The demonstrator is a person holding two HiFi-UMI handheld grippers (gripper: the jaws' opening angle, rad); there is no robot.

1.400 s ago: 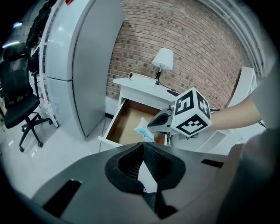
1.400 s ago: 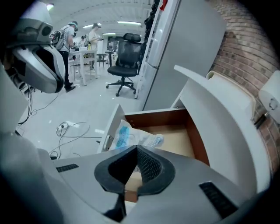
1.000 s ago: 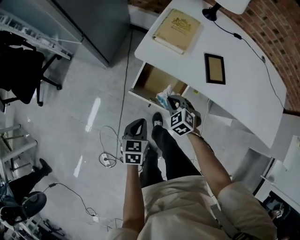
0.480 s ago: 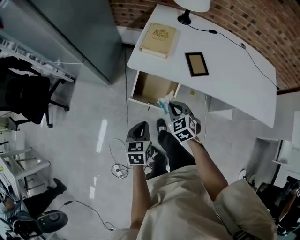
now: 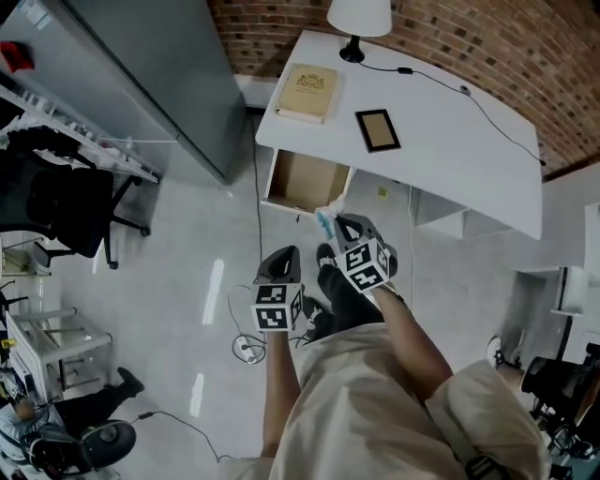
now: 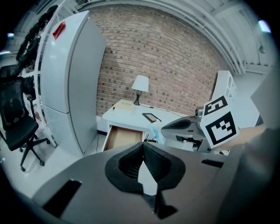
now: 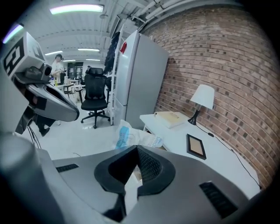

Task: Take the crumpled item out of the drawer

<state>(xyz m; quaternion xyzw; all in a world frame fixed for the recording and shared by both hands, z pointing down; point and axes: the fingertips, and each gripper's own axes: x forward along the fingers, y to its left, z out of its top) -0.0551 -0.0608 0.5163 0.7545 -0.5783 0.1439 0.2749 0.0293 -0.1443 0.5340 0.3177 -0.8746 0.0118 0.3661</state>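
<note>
The right gripper [image 7: 136, 151] is clamping the crumpled item [image 7: 131, 136], a wrinkled white-and-blue wrapper, outside the open drawer [image 5: 302, 181], which is showing its brown bottom. The left gripper [image 6: 142, 148] is hanging closed, empty.

This looks like an office or lab space: brick wall [image 5: 525, 47], white surface [image 5: 450, 159] with lamp [image 5: 359, 17] and book [image 5: 307, 79], black swivel chair [image 7: 95, 94], tall grey cabinet [image 5: 159, 75], ceiling strip lights [image 7: 76, 8], loose cables [image 5: 246, 349] across the floor [image 5: 187, 244].

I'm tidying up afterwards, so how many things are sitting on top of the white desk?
3: a lamp at the back edge, a book near the left end, a framed picture right of the book. The lamp's cord also trails across the top.
</note>
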